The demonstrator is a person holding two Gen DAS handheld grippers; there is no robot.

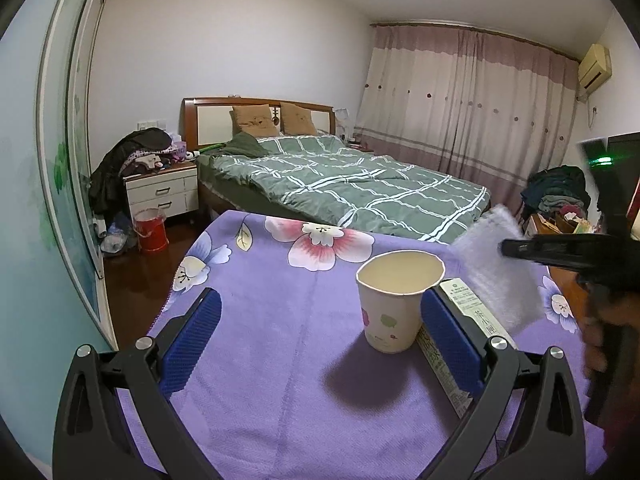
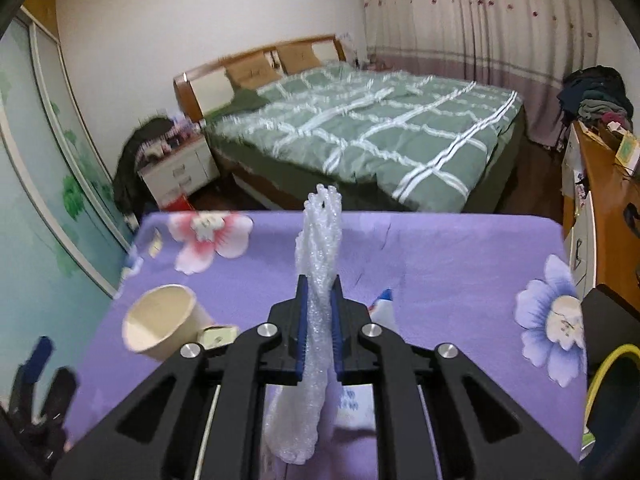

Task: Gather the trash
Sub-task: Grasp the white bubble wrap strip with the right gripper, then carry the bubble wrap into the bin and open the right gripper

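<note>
1. A sheet of bubble wrap (image 2: 320, 264) is the trash in play right now. It stands up tall and floppy above the worktop (image 2: 440, 256), and its lower end hangs down under the tool that holds it.
2. The right tool (image 2: 319, 334) is clamped on the bubble wrap. Its two blue pads (image 2: 301, 332) squeeze the sheet from both sides.
3. From the left camera, the same bubble wrap (image 1: 492, 260) looks like a white blurry sheet up in the air at the right side, with the dark tip of the right tool (image 1: 520, 248) on it.
4. A paper cup (image 1: 394, 300) stands upright on the worktop (image 1: 260, 360). It is white with little coloured shapes on its side, and nothing can be seen inside it.
5. A small long box (image 1: 472, 320) with print on it lies just to the right of the cup, close against it.
6. The left tool (image 1: 320, 344) has its pads wide apart. The cup stands between them, close by the right pad (image 1: 448, 344), and I cannot tell if they touch. The left pad is well away from the cup.
7. The worktop has a purple cloth with big flowers on it.
8. Behind the worktop is a bed (image 1: 340, 184) with a green checked blanket.
9. A red bucket (image 1: 151, 232) stands on the floor by the white drawers next to the bed.
</note>
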